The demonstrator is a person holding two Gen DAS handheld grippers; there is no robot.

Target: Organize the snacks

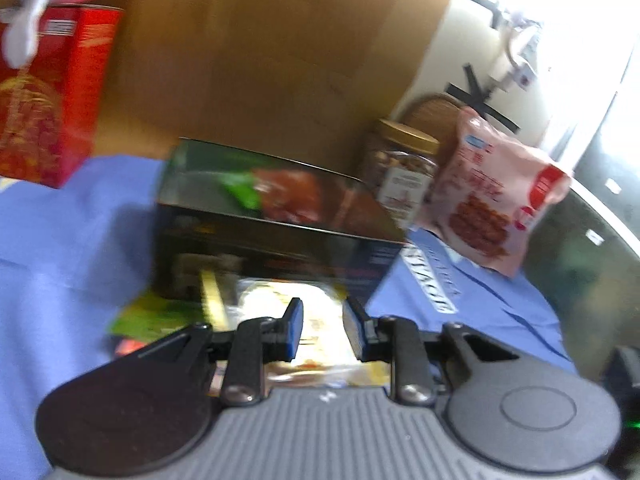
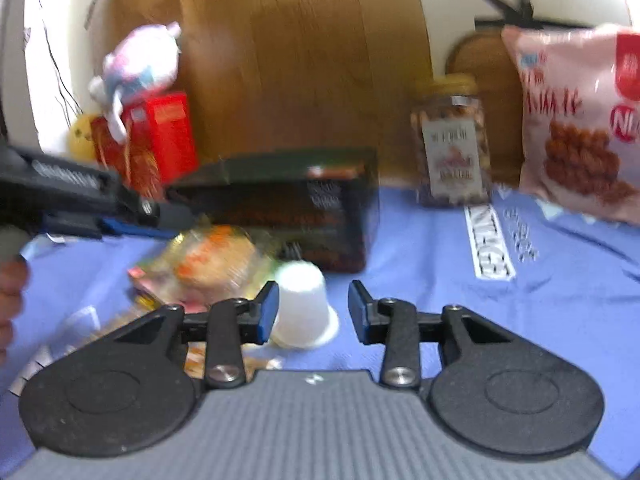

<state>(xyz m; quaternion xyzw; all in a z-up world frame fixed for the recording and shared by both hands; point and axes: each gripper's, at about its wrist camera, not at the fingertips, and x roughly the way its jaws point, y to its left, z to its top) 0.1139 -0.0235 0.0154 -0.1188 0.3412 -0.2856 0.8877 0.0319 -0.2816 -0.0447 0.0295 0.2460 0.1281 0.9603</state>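
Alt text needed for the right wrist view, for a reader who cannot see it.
The open right gripper points at an upturned white cup on a blue cloth, its fingers either side of the cup. Beyond lie a clear snack bag and a dark box, with a nut jar and a pink snack bag behind.

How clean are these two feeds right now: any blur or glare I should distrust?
Left wrist view: heavy motion blur on the dark box and pink bag; the window at upper right is blown out. Right wrist view: milder smear; the white cup reads fairly clearly, jar label is unreadable.
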